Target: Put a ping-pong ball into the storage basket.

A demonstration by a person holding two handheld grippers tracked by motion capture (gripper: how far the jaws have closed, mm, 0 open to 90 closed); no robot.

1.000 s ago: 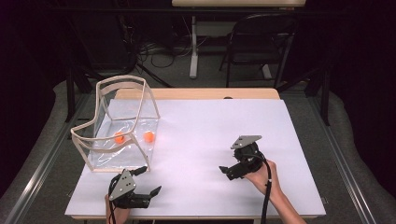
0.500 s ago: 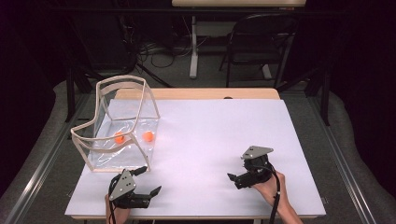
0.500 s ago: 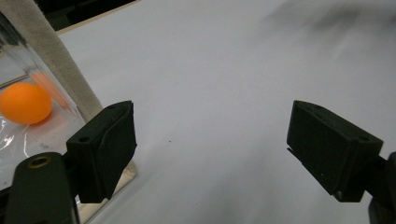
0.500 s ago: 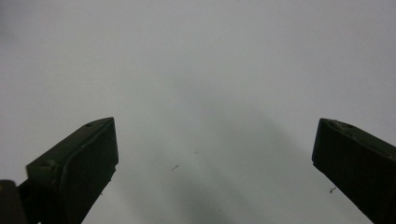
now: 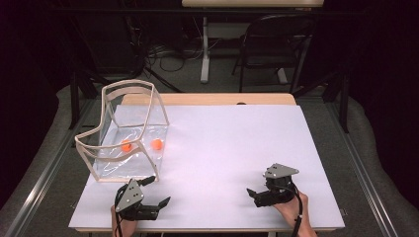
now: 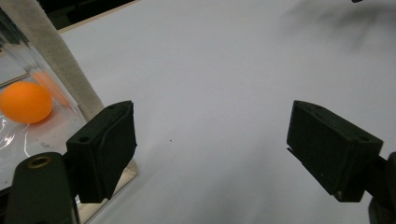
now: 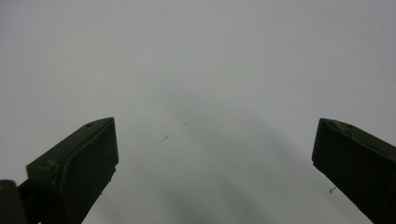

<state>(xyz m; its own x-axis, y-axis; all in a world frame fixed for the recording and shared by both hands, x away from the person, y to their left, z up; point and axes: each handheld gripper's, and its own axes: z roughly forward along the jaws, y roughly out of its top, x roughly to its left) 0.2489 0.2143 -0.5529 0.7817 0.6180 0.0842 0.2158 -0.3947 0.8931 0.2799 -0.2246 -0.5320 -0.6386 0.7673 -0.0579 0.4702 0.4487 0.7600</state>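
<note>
Left gripper view: the left gripper (image 6: pixel 210 140) has its jaws spread wide with nothing between them, only bare white table surface (image 6: pixel 224 70). One jaw stands just beside the pale frame post of the clear container (image 6: pixel 51 60); whether it touches the post cannot be told. Behind the transparent wall, an orange ball (image 6: pixel 24 102) rests on the container floor.

Right gripper view: the right gripper (image 7: pixel 212 158) is likewise wide open and holds nothing. Its jaws point down at plain white surface marked by a few small specks.

High view: the left gripper (image 5: pixel 157 193) sits at the near left edge of the table (image 5: pixel 232 143), held by a hand (image 5: pixel 123 224) that enters from the bottom. A grey three-cornered plate tops it. Its jaws point toward the table's middle, with the near corner of the clear container (image 5: pixel 123 133) just beyond them. The right gripper (image 5: pixel 253 195) sits at the near right, well apart from the left one, held by the other hand (image 5: pixel 291 210), with a cable trailing down over the wrist. Its jaws point toward the left side of the table.

The container stands at the left side of the table, upright, with clear walls and a pale curved frame. Two orange balls lie inside on its floor: one (image 5: pixel 126 146) toward the left wall, the other (image 5: pixel 156 143) just beside the right wall. Both balls are near each other but apart. Beyond the far table edge, a black chair (image 5: pixel 276 44) stands on the floor.
</note>
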